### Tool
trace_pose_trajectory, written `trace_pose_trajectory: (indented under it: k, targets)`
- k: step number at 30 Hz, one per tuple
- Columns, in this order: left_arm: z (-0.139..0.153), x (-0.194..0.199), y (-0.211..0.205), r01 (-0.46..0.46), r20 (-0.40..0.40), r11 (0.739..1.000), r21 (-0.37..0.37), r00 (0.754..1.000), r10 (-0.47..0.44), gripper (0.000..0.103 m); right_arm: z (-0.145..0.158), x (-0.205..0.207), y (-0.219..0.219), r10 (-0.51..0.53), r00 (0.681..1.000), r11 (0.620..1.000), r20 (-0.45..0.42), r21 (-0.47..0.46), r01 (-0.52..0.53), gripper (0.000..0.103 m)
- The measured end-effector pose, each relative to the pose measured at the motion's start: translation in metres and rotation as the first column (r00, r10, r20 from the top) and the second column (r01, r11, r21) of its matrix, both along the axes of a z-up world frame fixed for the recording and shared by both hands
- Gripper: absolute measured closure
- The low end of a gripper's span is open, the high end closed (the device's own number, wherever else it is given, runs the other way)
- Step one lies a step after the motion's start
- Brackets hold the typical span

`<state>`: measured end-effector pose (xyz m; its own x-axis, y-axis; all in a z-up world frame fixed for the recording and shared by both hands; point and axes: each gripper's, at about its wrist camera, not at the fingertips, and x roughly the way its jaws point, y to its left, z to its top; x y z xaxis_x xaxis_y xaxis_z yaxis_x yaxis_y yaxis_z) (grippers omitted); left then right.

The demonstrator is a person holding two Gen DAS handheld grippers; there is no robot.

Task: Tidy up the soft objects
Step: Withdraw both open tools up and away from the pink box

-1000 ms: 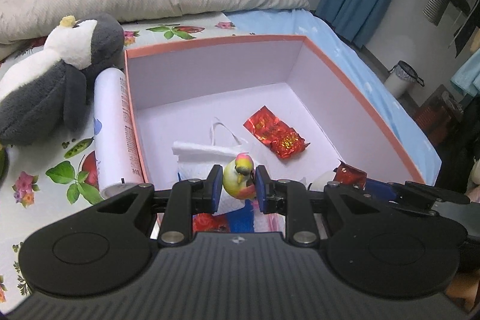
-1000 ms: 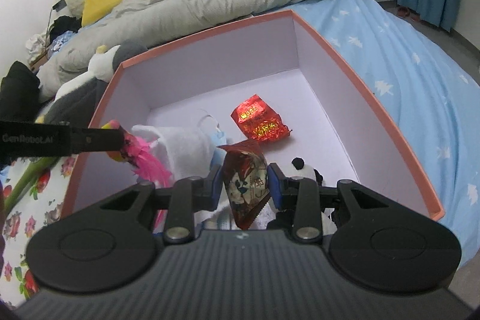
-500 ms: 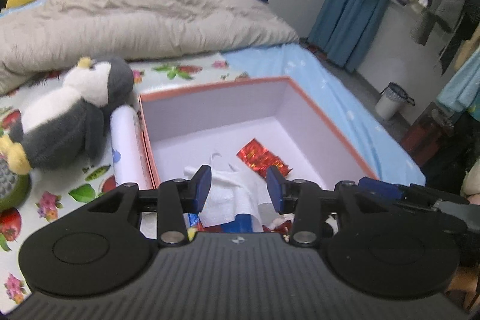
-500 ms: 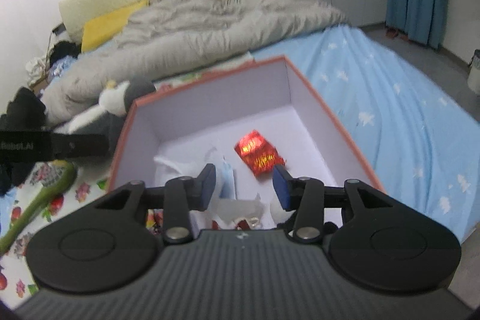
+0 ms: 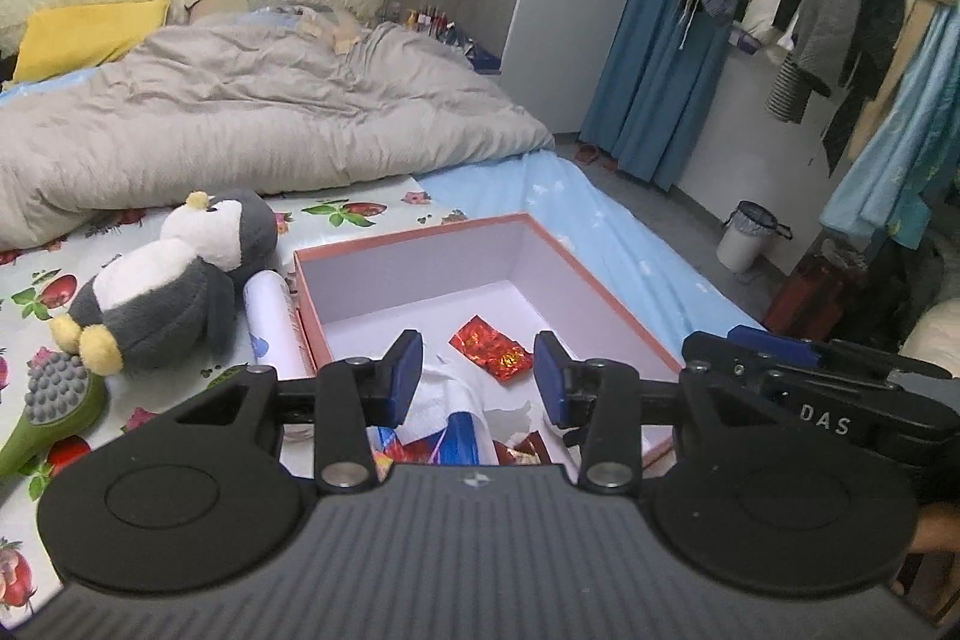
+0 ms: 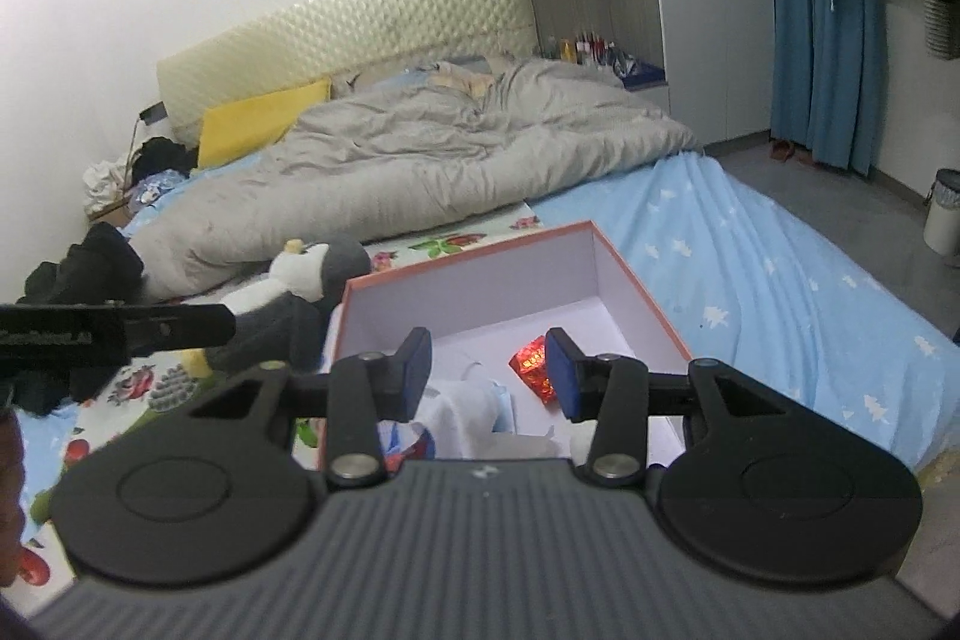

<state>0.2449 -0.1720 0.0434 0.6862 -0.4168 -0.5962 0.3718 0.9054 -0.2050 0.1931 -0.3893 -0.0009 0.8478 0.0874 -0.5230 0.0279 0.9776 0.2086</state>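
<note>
the left gripper (image 5: 478, 376) is held above the near end of the pink-rimmed box (image 5: 606, 298), its blue-padded fingers (image 5: 405, 370) spread wide with nothing between them. the right gripper (image 6: 489, 376) is likewise raised over the same box (image 6: 648, 298), fingers (image 6: 561, 376) parted wide and empty. in the left wrist view the right gripper's black body is seen at the right edge, just beside the box's near right corner; in the right wrist view the left gripper's black body is seen at the left edge, in front of the plush penguin (image 6: 288, 298).

inside the box a red foil packet (image 5: 491, 353) is lying flat on the white floor, near the middle. nearer the grippers a heap of soft things is piled at the box's near end: white cloth (image 5: 447, 391), something blue and red (image 5: 459, 430), and further bits that cannot be told apart behind the gripper bodies. the packet is seen again in the right wrist view (image 6: 531, 367), partly hidden by the right finger.

outside the box, on the fruit-printed sheet (image 5: 54, 280), the grey and white plush penguin (image 5: 168, 292) is lying on its side to the left. a white cylinder (image 5: 273, 328) is laid along the box's left wall, touching it, just beside the penguin. a green brush with grey nubs (image 5: 54, 403) is resting near the penguin's yellow feet. a grey duvet (image 5: 240, 118) is bunched on the bed beyond.
</note>
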Motion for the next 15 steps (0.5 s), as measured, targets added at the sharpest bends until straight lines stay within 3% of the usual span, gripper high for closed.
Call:
trace_pose_trajectory:
  k: [9, 15]
  targets:
    - [0.002, -0.055, 0.019, 0.016, 0.014, 1.000, -0.014, 1.000, -0.015, 0.056, 0.014, -0.053, 0.019, -0.003, 0.999, 1.000, 0.041, -0.006, 0.003, 0.058]
    - [-0.006, -0.083, 0.031, 0.014, 0.013, 1.000, -0.012, 1.000, -0.013, 0.056, 0.006, -0.078, 0.029, -0.030, 0.999, 1.000, 0.037, -0.008, 0.030, 0.058]
